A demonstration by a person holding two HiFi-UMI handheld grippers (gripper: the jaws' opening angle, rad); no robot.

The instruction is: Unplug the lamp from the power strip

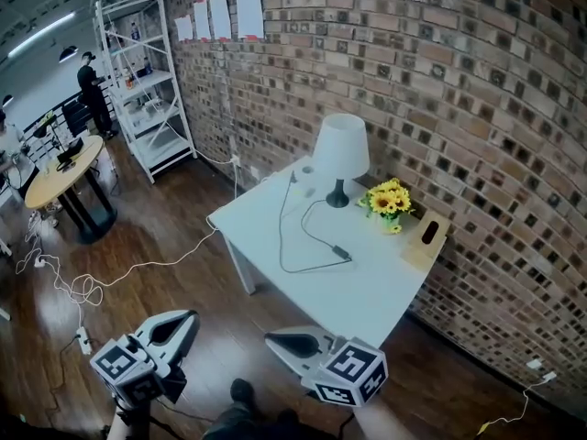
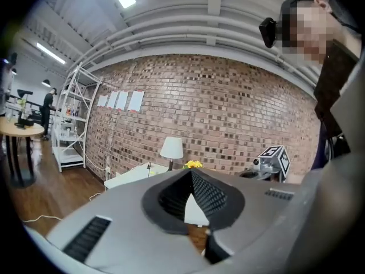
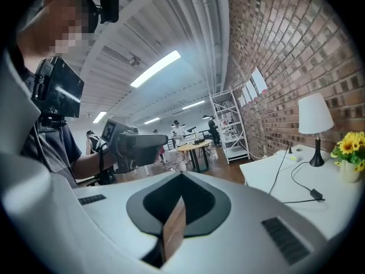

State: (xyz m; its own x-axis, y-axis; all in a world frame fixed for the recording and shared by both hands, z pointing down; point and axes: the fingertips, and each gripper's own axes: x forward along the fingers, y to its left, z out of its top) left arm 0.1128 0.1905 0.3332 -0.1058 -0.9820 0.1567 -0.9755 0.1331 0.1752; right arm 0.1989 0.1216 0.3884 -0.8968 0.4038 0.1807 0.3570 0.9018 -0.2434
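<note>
Ahead, the power strip (image 1: 307, 170) is lying at the desk's (image 1: 367, 282) far left corner. Left tongs (image 1: 186, 319) and right tongs (image 1: 277, 341) are hovering pressed together, empty, right nearer.

Loft-style lab/workshop is shown: brick wall (image 1: 459, 62) hung w/ paper sheets (image 1: 220, 16), wood floor (image 1: 174, 227), white metal shelving (image 1: 147, 90), strip lights (image 3: 155, 68) overhead. White table (image 1: 367, 291) is set ahead of the fingers (image 1: 170, 330) of the left gripper (image 1: 186, 319); round workbench (image 1: 60, 177) & person (image 1: 92, 85) are seen far left of them.

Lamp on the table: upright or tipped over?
Upright. The lamp stands on its dark base on the white table, with its shade level on top.
</note>
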